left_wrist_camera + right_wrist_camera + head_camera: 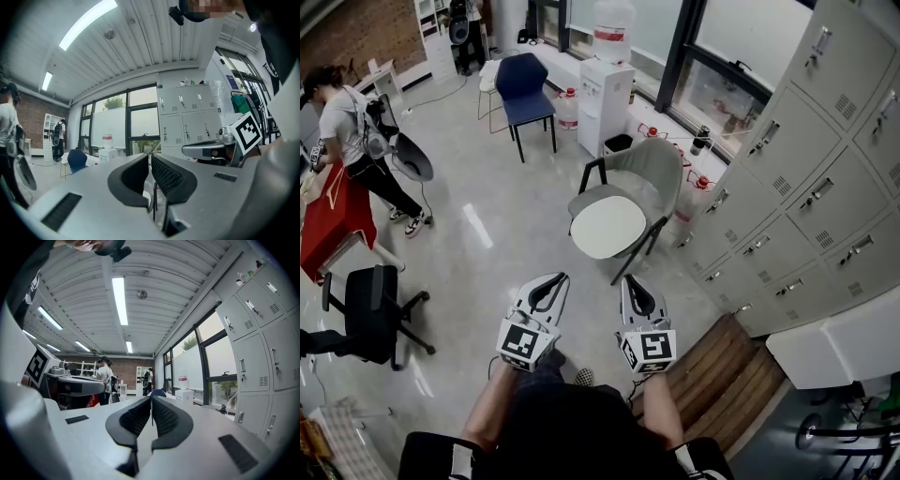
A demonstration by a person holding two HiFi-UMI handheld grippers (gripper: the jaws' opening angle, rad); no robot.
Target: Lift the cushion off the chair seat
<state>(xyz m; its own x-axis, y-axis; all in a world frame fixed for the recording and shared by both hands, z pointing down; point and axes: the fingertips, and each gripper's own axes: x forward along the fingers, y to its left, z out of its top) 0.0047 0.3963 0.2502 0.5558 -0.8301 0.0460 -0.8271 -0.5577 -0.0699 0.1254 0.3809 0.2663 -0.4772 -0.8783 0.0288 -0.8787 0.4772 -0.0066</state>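
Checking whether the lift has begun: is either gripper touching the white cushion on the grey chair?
Apart. The head view shows bare floor between the cushion and both the left gripper and right gripper.

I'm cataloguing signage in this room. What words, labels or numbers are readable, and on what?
No legible text anywhere.
Water bottle's red label: too small to read.
Left marker cube, right marker cube: square patterns, no letters.
Red cloth: white marking, unreadable.
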